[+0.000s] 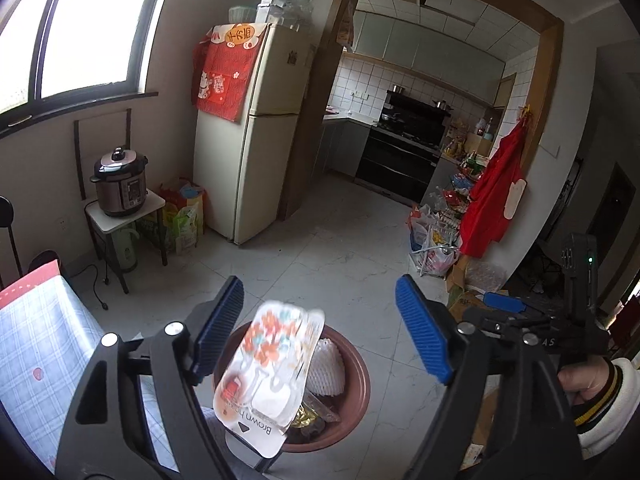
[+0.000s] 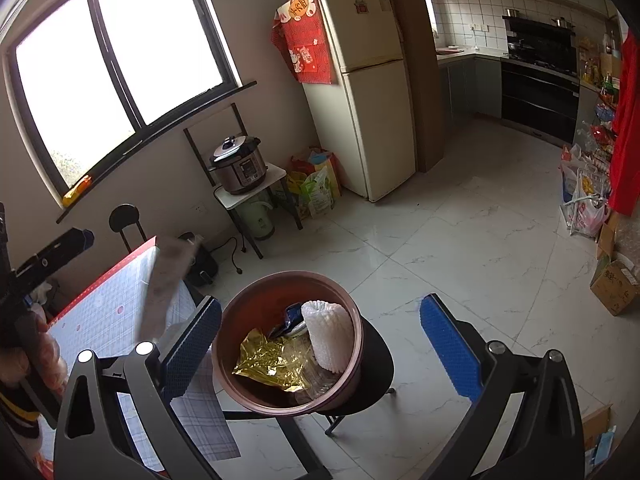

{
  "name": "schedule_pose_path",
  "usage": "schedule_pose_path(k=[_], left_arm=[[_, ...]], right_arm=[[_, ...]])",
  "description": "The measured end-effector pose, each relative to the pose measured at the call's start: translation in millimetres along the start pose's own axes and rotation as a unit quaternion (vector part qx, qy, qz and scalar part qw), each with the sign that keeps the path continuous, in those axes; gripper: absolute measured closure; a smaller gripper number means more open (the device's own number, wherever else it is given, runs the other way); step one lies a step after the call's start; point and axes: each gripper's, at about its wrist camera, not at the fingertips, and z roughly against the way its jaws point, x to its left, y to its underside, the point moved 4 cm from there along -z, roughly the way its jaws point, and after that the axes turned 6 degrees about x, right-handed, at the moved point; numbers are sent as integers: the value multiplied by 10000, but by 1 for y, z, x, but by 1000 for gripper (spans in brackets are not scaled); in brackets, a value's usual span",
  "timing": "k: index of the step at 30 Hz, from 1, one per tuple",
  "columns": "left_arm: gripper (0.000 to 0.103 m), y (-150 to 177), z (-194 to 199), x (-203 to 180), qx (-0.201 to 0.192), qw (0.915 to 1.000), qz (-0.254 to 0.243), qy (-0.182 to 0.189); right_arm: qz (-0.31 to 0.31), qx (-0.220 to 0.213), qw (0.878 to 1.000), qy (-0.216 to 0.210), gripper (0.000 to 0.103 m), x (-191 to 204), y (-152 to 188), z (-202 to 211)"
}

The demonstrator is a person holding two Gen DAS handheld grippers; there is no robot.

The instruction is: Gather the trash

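Plastic packaging (image 1: pixel 268 364) hangs blurred between the wide-open fingers of the left tool (image 1: pixel 320 328), long axis pointing down into the brown basin (image 2: pixel 340 396) directly below. Right tool (image 2: pixel 320 344) gapes empty above it

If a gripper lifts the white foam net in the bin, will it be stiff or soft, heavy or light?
The white foam net looks like open mesh, so probably soft and squashy. It seems very light for its bulk. Leaning inside the brown bin, it would likely tip easily.
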Motion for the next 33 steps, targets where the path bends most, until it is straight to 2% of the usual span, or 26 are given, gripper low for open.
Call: schedule_pose_path(k=[2,3,8,19,27,33], left_arm=[[19,-4,8,1,-39,10000,37,-65],[13,-5,14,2,-50,9999,51,-125],[6,2,50,12,25,9985,9,-545],[6,34,172,45,-98,9902,64,-1389],[6,54,255,52,-388,9844,-77,-1717],[6,68,296,59,-500,9831,-54,-1762]], right_arm=[[-12,12,10000,72,5,-1,-2,4],[-7,-7,9999,113,5,0,-3,7],[88,-235,9994,227,5,16,-5,34],[341,-760,9958,371,5,98,10,110],[636,-942,9916,622,5,161,38,153],[667,-1031,9896,748,5,189,57,173]])
